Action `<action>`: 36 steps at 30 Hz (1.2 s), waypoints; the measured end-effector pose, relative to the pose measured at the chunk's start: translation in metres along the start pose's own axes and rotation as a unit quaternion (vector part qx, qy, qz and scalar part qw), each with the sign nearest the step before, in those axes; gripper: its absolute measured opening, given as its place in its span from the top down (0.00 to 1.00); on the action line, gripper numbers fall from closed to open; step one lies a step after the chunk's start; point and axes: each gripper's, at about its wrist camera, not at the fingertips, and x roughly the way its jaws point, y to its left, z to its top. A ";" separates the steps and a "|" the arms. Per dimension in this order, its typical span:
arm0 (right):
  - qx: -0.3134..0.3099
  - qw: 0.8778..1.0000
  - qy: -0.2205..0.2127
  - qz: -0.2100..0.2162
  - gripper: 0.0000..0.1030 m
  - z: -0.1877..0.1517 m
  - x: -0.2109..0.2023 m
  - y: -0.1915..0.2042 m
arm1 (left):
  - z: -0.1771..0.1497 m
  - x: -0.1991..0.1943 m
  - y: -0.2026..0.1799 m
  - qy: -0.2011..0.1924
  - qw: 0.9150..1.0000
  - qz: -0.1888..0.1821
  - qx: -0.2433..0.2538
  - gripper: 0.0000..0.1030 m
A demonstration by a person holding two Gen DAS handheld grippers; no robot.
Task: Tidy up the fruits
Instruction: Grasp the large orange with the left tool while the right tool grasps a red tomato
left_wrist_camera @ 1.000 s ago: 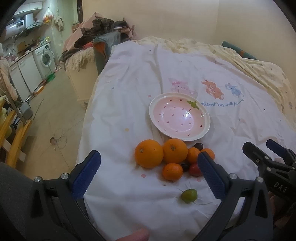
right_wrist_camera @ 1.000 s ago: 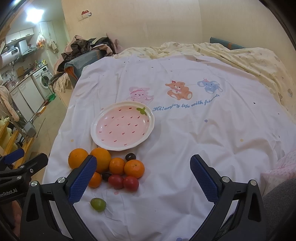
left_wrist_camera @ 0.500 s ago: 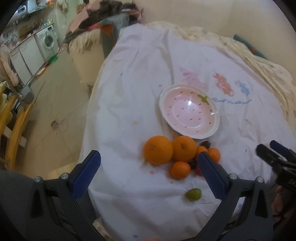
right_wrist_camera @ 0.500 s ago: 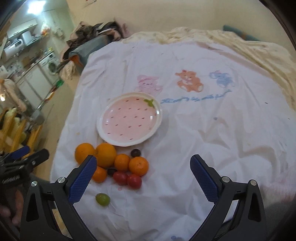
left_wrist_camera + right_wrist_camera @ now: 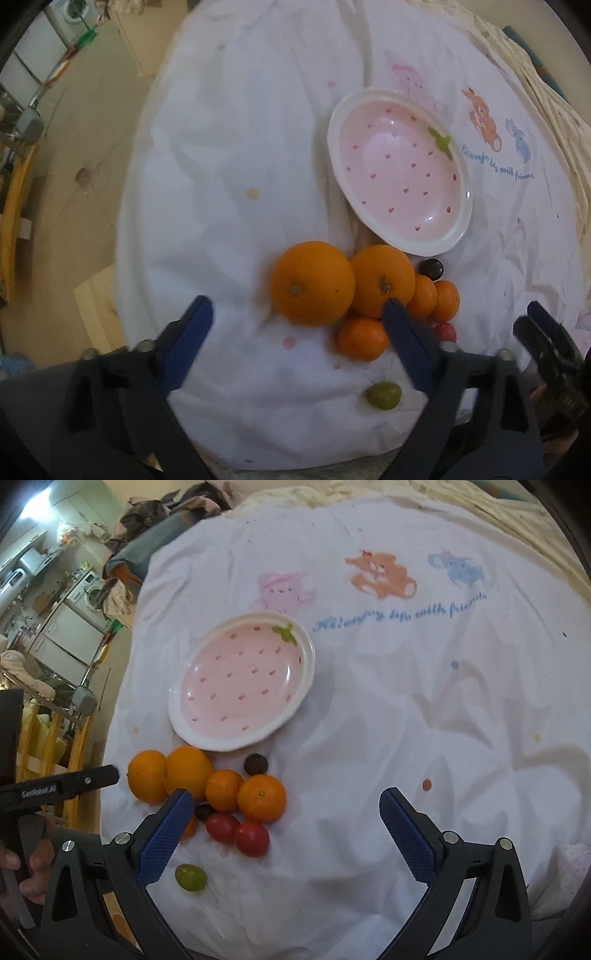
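1. Left claw, jaws closing, grips nothing; the largest orange lies just ahead, apparently untouched.
2. Right claw gapes empty; tomatoes sit between its jaws, plate beyond.

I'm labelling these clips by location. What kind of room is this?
Most likely a small home studio: the fruit lies on a bed under a white cartoon-print sheet, a crumpled yellow quilt beyond it, and a white front-loading washing machine among kitchen units.
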 end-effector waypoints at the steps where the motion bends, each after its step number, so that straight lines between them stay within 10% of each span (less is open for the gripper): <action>1: -0.002 1.000 0.001 -0.002 0.00 0.000 0.000 0.000 | 0.002 0.005 -0.001 0.006 1.000 -0.002 -0.003 0.24; 13: -0.018 1.000 0.004 -0.012 0.00 0.000 0.007 0.005 | 0.010 0.052 0.017 0.054 0.991 -0.081 -0.087 0.43; 24: 0.012 0.999 0.030 0.013 0.02 -0.002 0.013 -0.006 | 0.000 0.018 0.005 -0.010 1.000 -0.010 -0.010 0.51; 30: -0.001 0.991 0.125 0.050 0.42 -0.016 0.045 0.005 | -0.003 -0.004 0.007 -0.038 0.999 -0.004 0.008 0.50; 36: -0.051 0.988 0.143 0.032 0.48 -0.019 0.061 0.025 | -0.003 -0.002 0.001 -0.032 0.999 -0.012 0.005 0.50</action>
